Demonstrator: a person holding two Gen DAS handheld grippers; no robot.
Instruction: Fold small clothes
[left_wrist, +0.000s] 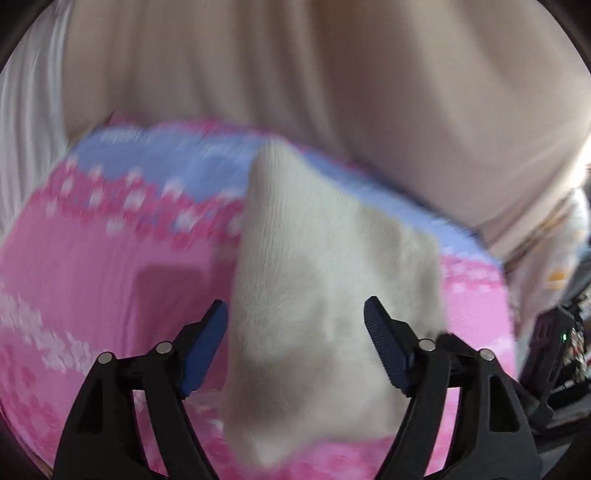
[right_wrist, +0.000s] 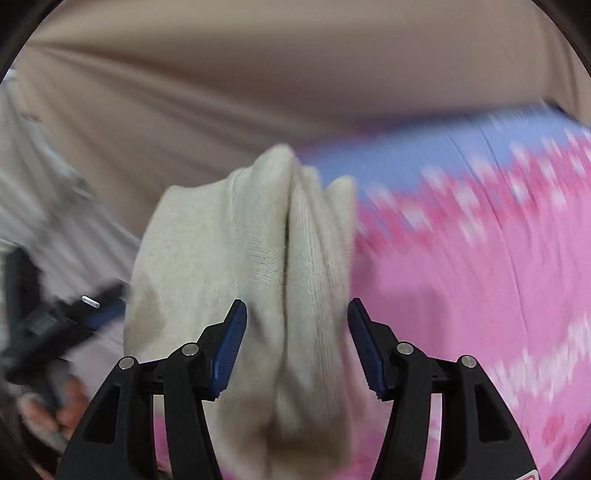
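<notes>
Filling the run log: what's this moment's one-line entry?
phase: folding | item: sock on mat | left gripper: open | right gripper: open

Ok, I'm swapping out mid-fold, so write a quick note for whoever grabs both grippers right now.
Left gripper: jaws open, no grip, over the cream fuzzy knit garment.
Right gripper: jaws open, also straddling the garment without pinching it.
The garment lies bunched lengthwise, a crease down its middle, on the pink and blue patterned cloth.
Done: seemingly one rough fold; blur hides detail.
Left: likely regrip, finish folding, flatten.
</notes>
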